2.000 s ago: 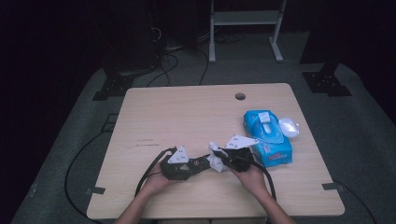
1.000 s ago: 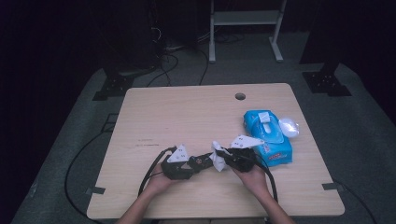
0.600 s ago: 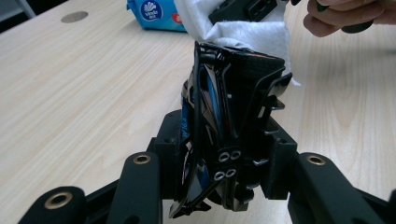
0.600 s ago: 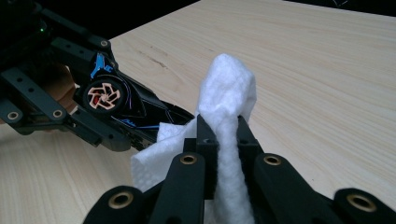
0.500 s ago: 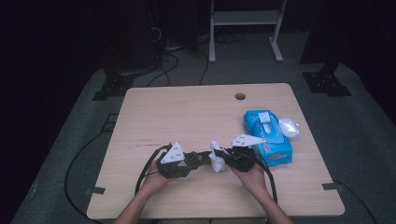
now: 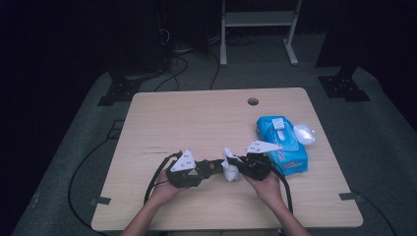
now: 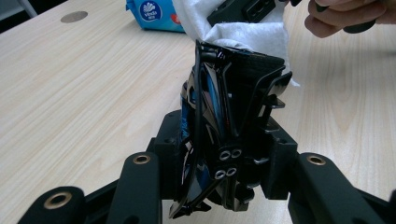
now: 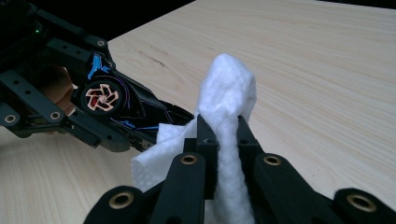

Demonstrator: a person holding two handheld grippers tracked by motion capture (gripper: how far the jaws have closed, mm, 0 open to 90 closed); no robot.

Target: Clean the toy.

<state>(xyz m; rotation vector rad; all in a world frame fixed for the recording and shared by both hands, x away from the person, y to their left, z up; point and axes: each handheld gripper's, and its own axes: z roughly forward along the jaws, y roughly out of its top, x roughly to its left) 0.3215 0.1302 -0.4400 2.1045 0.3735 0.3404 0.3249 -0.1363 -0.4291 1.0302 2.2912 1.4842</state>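
Near the front edge of the light wooden table, the left gripper holds a glossy black toy car with blue and purple trim, its jaws clamped on the car's sides and the car's nose pointing toward the other hand. The right gripper has its jaws pinched tight on a crumpled white wet wipe, whose folded top stands up above the jaw tips while a loose flap hangs down and touches the front end of the car. Both grippers meet at the wipe, just left of a blue soft pack of wet wipes lying on the table's right side.
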